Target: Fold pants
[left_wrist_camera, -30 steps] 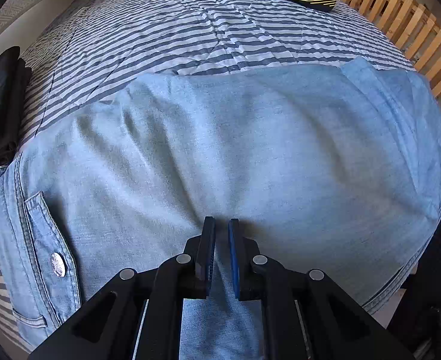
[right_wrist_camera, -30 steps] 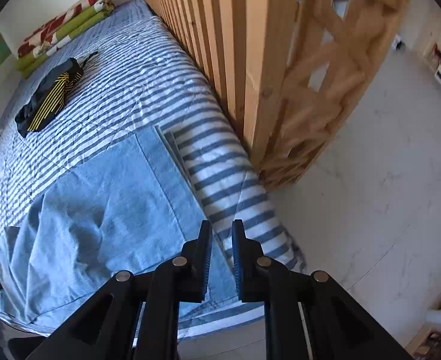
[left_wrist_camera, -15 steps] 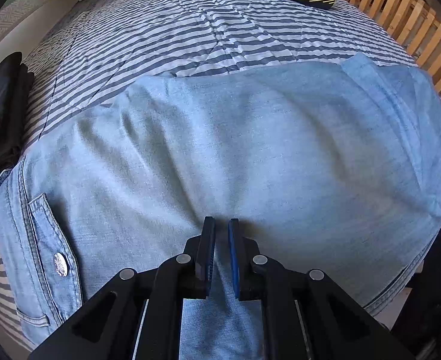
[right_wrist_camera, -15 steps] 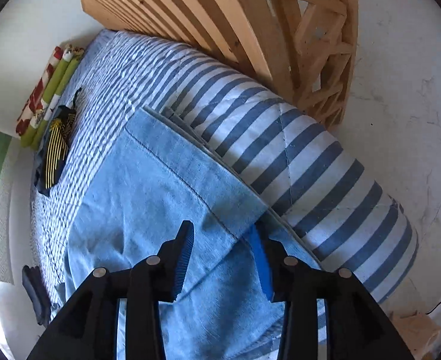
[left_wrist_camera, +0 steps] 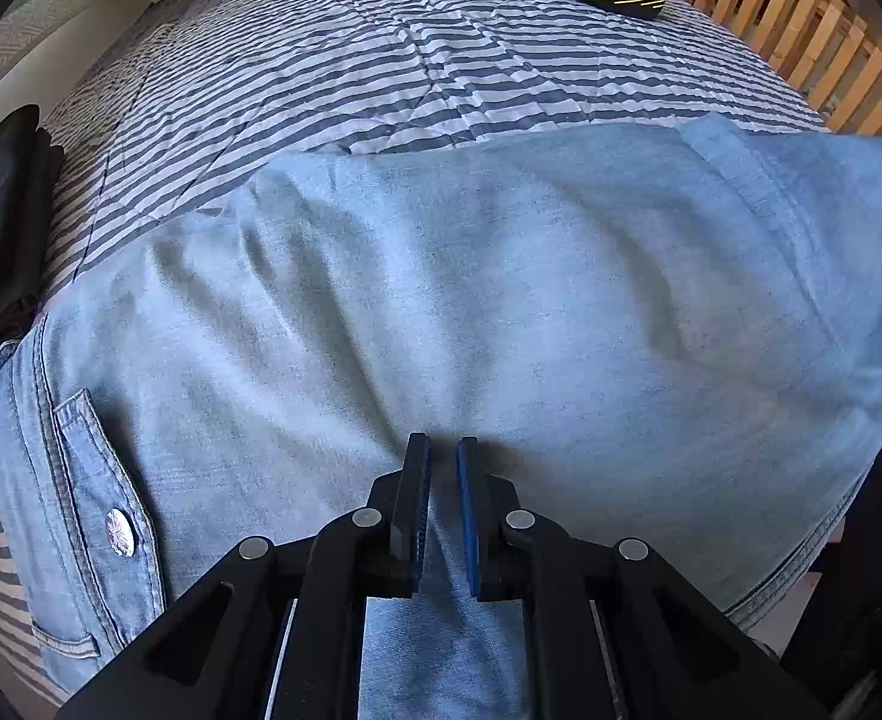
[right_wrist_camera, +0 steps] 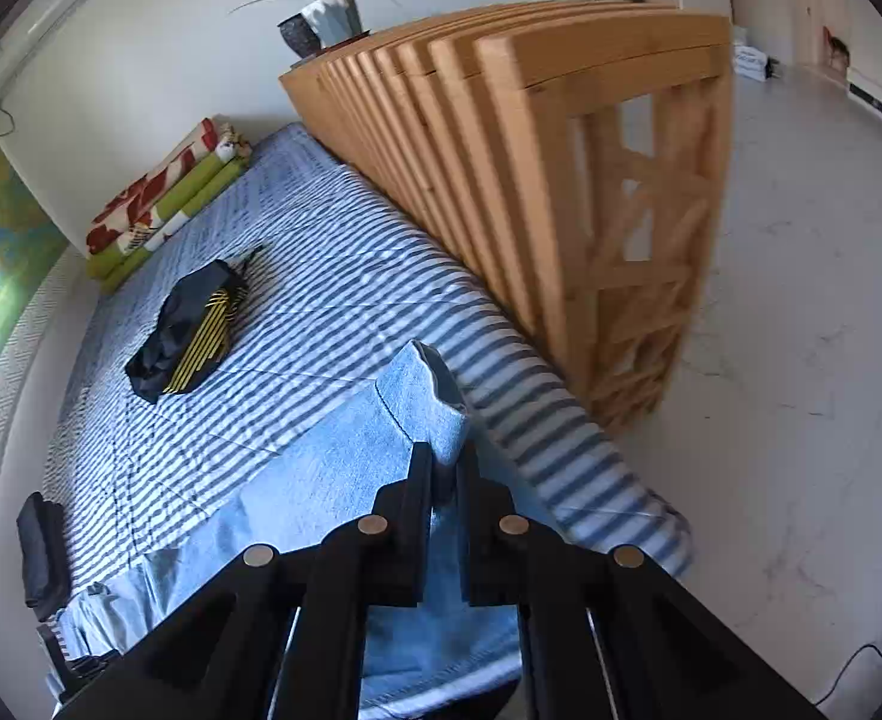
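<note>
Left gripper [left_wrist_camera: 443, 501]: pinching a fold of the light-blue pants [left_wrist_camera: 471, 300], spread across the near side of the striped bed cover [left_wrist_camera: 381, 60]. Right gripper [right_wrist_camera: 444, 495]: clamped on the raised pant-leg hem. Wooden slat rail [right_wrist_camera: 501, 150]: along the bed's far edge, beside bare floor. Black garment with yellow stripes [right_wrist_camera: 195, 330]: well apart. Folded blankets [right_wrist_camera: 159, 204]: at the wall.

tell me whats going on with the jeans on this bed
A person is folding light blue jeans on a striped bed with two handheld grippers. The left gripper pinches the denim near the middle edge. The right gripper is shut on the leg end, lifted clear of the mattress.
</note>
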Demonstrator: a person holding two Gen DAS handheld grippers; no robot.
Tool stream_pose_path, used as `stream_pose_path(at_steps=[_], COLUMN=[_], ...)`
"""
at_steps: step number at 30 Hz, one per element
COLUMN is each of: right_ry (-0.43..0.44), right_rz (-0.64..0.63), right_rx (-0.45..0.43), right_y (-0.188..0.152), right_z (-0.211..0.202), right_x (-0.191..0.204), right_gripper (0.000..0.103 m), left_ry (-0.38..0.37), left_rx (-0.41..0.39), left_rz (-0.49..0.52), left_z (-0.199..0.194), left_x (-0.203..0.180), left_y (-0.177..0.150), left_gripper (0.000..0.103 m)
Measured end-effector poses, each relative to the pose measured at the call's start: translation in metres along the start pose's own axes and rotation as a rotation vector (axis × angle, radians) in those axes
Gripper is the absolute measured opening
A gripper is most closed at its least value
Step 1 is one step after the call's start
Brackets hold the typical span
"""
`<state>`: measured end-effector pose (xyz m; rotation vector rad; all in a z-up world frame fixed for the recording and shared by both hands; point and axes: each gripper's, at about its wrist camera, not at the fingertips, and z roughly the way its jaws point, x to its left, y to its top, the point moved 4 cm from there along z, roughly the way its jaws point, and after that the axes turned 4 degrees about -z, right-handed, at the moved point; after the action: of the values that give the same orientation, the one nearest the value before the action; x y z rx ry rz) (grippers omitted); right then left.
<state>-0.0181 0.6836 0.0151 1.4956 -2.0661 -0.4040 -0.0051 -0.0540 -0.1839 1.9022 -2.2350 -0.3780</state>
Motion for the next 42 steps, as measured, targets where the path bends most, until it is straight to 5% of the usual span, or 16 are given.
stream_pose_path(at_steps=[7, 14, 17, 24, 29, 35, 37, 38, 42], right_ry=[-0.221, -0.221, -0.230, -0.188, -0.158, -0.186, -0.110, -0.075, 0.007], right_rz=[-0.088, -0.198, -0.222, -0.293, -0.291, -0.256, -0.220, -0.221, -0.334], right_rx=[0.213, 0.374, 0.384, 0.179, 0.199, 0.313, 0.336, 0.325, 0.150], right_y=[-0.075, -0.106, -0.099, -0.031, 0.009, 0.014, 0.009, 0.008, 0.015], right_z=[0.069, 0.090, 0.078, 0.042, 0.097, 0.169, 0.172, 0.168, 0.128], right_x=[-0.037, -0.043, -0.049, -0.025, -0.006, -0.011, -0.011, -0.007, 0.028], right_gripper=[0.006, 0.007, 0.008, 0.026, 0.044, 0.044, 0.026, 0.006, 0.003], left_ry=[-0.003, 0.023, 0.024, 0.029, 0.033, 0.030, 0.031, 0.031, 0.020], left_rx=[0.015, 0.017, 0.014, 0.028, 0.033, 0.039, 0.040, 0.039, 0.033], left_rz=[0.011, 0.032, 0.027, 0.029, 0.019, 0.014, 0.015, 0.018, 0.005], left_z=[0.000, 0.001, 0.000, 0.000, 0.003, 0.003, 0.002, 0.002, 0.003], left_x=[0.001, -0.002, -0.003, -0.005, -0.003, -0.003, -0.005, -0.005, -0.004], left_y=[0.001, 0.001, 0.000, 0.001, 0.006, 0.007, 0.007, 0.008, 0.009], left_gripper=[0.010, 0.010, 0.010, 0.010, 0.010, 0.011, 0.011, 0.011, 0.011])
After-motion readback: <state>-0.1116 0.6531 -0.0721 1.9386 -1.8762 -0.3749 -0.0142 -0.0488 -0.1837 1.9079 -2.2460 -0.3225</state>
